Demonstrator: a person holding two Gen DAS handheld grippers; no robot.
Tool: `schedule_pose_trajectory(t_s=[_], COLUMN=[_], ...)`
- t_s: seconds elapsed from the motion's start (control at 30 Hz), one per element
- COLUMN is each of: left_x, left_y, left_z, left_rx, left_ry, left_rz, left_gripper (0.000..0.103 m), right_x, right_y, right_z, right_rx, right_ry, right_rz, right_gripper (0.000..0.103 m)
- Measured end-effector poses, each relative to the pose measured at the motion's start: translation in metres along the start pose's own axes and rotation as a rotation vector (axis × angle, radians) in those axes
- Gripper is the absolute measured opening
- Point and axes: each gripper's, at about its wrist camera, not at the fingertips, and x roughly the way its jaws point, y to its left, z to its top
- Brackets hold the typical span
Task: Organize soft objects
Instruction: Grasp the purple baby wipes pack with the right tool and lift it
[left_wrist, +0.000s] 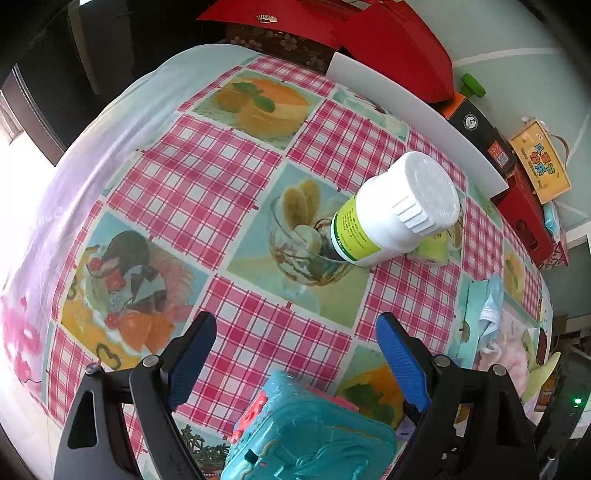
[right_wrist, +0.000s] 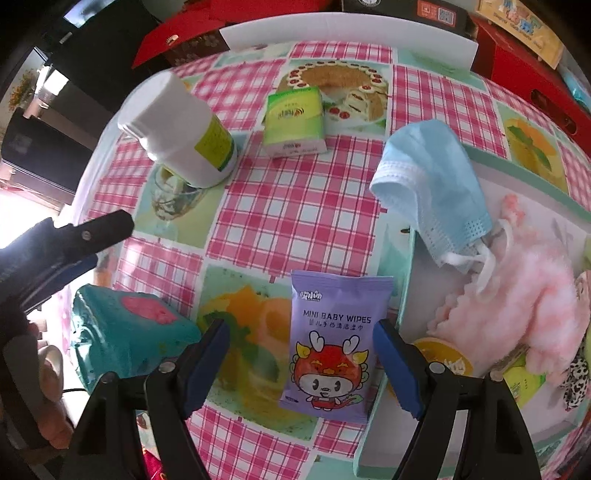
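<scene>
A purple baby wipes pack (right_wrist: 330, 341) lies on the checked tablecloth between the open fingers of my right gripper (right_wrist: 301, 338), which is empty. A white tray (right_wrist: 413, 266) at the right holds a pink fluffy item (right_wrist: 517, 306); a blue face mask (right_wrist: 432, 184) hangs over the tray's rim. A green tissue pack (right_wrist: 293, 122) lies farther back. My left gripper (left_wrist: 295, 341) is open and empty above a teal toy box (left_wrist: 310, 432). The mask (left_wrist: 489, 306) and pink item (left_wrist: 511, 360) show at the right of the left wrist view.
A white bottle with a green label (left_wrist: 391, 210) stands on the table; it also shows in the right wrist view (right_wrist: 181, 136). The teal toy box (right_wrist: 125, 339) sits at the left. Red boxes (left_wrist: 399, 44) and a white board (left_wrist: 413, 118) line the far edge.
</scene>
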Motion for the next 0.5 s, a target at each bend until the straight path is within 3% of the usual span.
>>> schedule_pose_trajectory(t_s=[0.17,0.33,0.5], left_x=[0.000,0.000,0.000], left_y=[0.001,0.002,0.002], left_z=[0.000,0.000,0.000], left_rx=[-0.006,-0.010,-0.012], left_ry=[0.001,-0.001,0.001], left_rz=[-0.001,-0.001,0.004], left_gripper=[0.088,0.088,0.088], right_x=[0.007,0.016,0.012], right_y=[0.007,0.015,0.019], right_z=[0.000,-0.004,-0.003], right_rx=[-0.028,-0.028,-0.042], right_ry=[0.003,0.007,-0.007], right_rz=[-0.032,0.013,-0.011], right_gripper=[0.082,0.082,0.082])
